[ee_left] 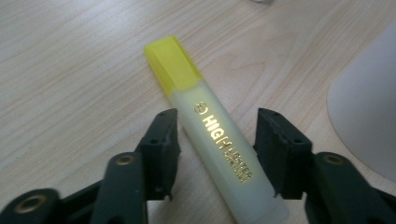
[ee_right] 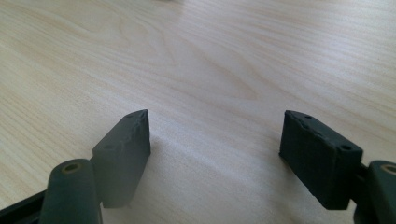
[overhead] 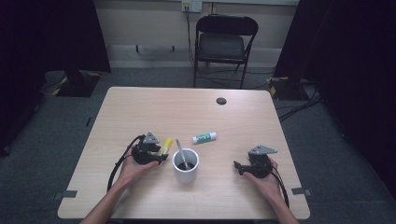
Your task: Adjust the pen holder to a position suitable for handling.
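Left jaws: spread, one on each side of the yellow highlighter point(ee_left: 212, 140), which lies flat on the table point(overhead: 140, 107); contact cannot be told.
Left gripper point(overhead: 161, 157): held low in the left hand point(overhead: 133, 165), pointing toward the white mug point(overhead: 186, 166) just beyond its jaws.
Right jaws: wide apart over bare wood, holding nothing.
Right gripper point(overhead: 236, 167): in the right hand point(overhead: 265, 179), well apart from the mug.
Mug contents: a grey pen point(overhead: 181, 152) leans inside.
Glue stick point(overhead: 204, 137): beyond the mug.
Hard to see: highlighter's rear end, cut off in the left gripper view.

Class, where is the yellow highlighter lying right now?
The highlighter lies on the table between the left gripper's open jaws, just left of the white mug.
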